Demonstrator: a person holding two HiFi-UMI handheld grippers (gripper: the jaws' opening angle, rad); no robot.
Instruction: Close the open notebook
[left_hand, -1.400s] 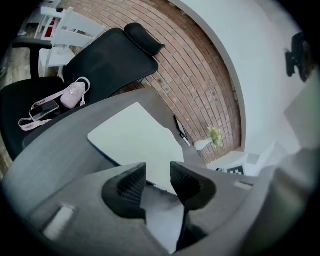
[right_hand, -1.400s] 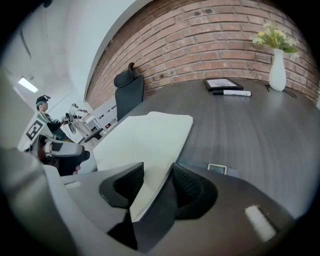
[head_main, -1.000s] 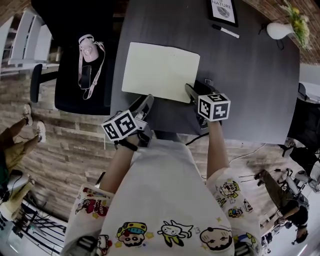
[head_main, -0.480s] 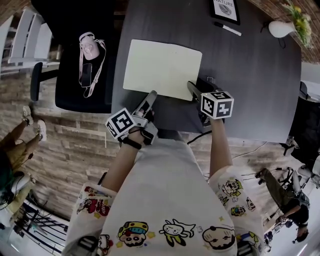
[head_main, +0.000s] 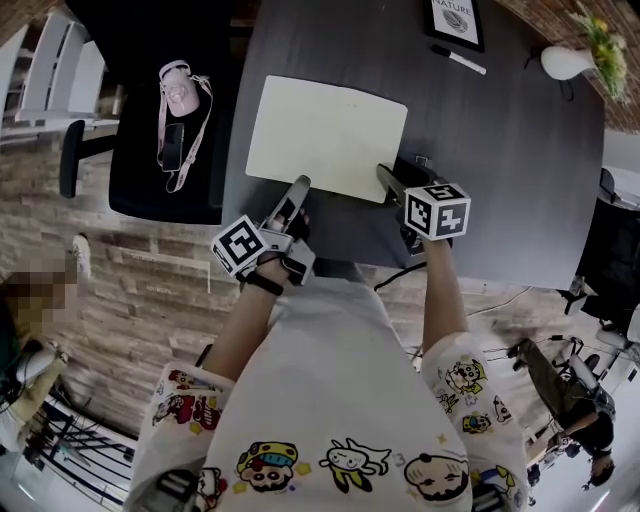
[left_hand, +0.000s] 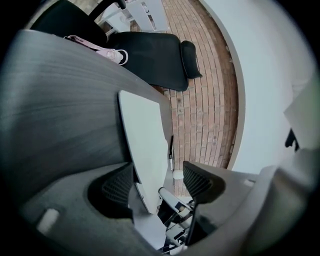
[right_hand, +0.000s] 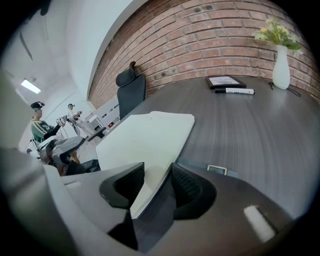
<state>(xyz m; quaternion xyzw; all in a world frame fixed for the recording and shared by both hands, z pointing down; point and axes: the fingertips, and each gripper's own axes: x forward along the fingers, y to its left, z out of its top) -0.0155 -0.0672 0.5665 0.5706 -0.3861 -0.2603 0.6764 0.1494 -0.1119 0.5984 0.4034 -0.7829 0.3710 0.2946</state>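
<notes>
- While the notebook (head_main: 327, 137) lies flat on the bench (head_main: 520, 170), left tongs (head_main: 297, 188) gape at its near edge.
- Right tongs (head_main: 384, 176) straddle its near corner, released, not pinching.

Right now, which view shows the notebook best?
Head view: the notebook lies flat on the table, nearly its whole outline visible from above. Left gripper view sees it steeply foreshortened, near end between the jaws. Right gripper view shows most of it at a low angle, near corner between the jaws.
</notes>
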